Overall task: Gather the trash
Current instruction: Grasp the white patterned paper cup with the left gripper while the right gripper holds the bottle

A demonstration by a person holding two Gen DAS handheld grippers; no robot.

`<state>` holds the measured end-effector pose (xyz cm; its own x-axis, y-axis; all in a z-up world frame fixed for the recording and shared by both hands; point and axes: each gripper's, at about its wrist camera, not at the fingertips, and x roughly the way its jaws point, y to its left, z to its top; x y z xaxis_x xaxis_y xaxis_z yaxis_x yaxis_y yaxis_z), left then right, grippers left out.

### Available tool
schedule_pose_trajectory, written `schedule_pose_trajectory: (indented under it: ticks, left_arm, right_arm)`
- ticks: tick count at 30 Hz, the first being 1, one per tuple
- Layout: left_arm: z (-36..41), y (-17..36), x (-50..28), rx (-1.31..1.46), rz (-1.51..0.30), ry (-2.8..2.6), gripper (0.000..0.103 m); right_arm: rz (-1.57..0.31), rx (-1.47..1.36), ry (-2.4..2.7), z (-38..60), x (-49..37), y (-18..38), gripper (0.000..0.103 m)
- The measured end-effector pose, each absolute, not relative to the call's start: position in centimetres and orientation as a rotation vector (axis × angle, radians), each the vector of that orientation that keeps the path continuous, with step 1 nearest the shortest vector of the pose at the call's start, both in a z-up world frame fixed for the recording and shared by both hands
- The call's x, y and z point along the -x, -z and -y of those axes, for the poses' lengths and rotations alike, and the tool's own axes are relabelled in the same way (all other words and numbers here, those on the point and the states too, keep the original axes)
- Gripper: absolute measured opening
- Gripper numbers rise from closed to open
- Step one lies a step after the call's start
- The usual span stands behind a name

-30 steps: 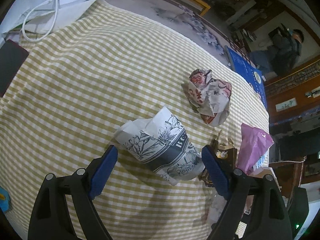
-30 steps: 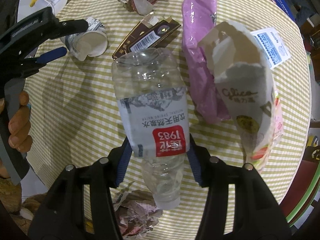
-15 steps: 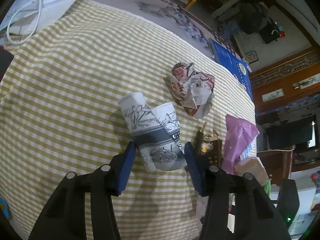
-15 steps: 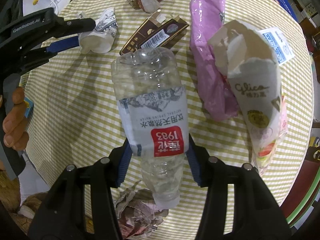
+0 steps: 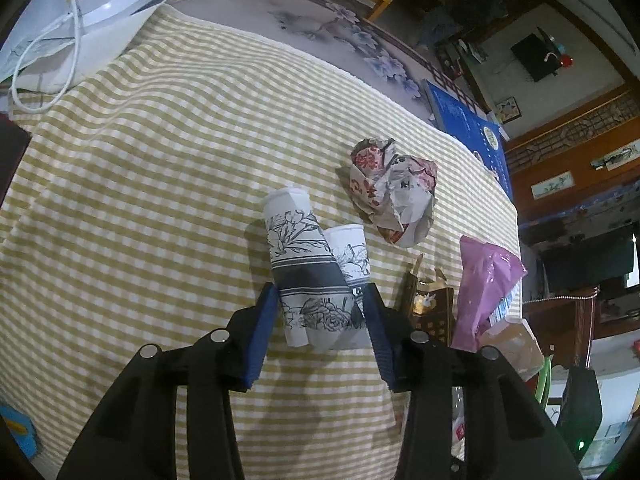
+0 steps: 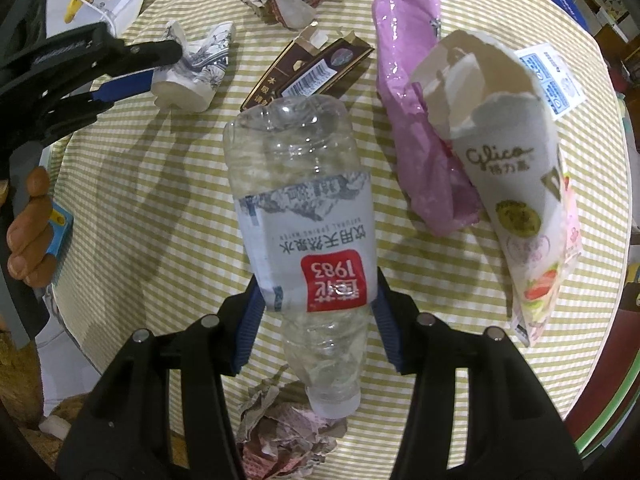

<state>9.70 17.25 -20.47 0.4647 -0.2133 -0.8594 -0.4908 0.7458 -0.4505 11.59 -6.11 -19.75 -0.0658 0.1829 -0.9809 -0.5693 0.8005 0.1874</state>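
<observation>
Your left gripper is clamped on a crushed paper cup above the checked table; your right gripper grips an empty water bottle labelled "1983". The flattened cup could slide from the pads if you tilt. Right of the bottle, a carton reads "Glico".
</observation>
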Motion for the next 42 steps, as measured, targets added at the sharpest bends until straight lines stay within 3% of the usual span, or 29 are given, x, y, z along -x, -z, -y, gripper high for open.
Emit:
schedule_pose_trajectory:
  ticks: [3,7,26,29,30,35,39,42]
  left_arm:
    - [-17.0,20.8,-10.3,0.74,-1.108,-0.199,0.053]
    - [-16.8,21.1,-10.7,0.735,-1.108,-0.205,0.06]
    - [-15.8,21.9,-11.2,0.693,-1.096,-0.178,0.059]
    - [-15.6,22.2,-11.6,0.689,-1.11,-0.166,0.048]
    - [-15.6,22.3,-11.6,0.688,-1.114,-0.162,0.047]
    - [-15.4,22.2,-11.8,0.681,-1.108,-0.146,0.043]
    - [-15.5,22.2,-12.0,0.675,-1.107,-0.149,0.043]
    - [-15.6,22.2,-12.2,0.67,-1.11,-0.146,0.051]
  right_arm:
    - [-1.506,0.33,-0.628,6.1,-11.3,19.4,0.057]
    - [-1.487,0.34,-0.623,5.8,-10.9,18.9,0.057]
    - [-1.444,0.329,-0.596,5.6,-10.2,18.7,0.057]
    - [-1.44,0.348,-0.598,5.1,-10.2,19.2,0.056]
    - [-1.434,0.357,-0.597,5.0,-10.2,19.3,0.051]
    - [-1.429,0.363,-0.603,4.6,-9.9,19.1,0.049]
    - [-1.43,0.353,-0.589,4.5,-9.7,19.2,0.05]
    - [-1.432,0.345,-0.58,4.4,-9.6,19.2,0.052]
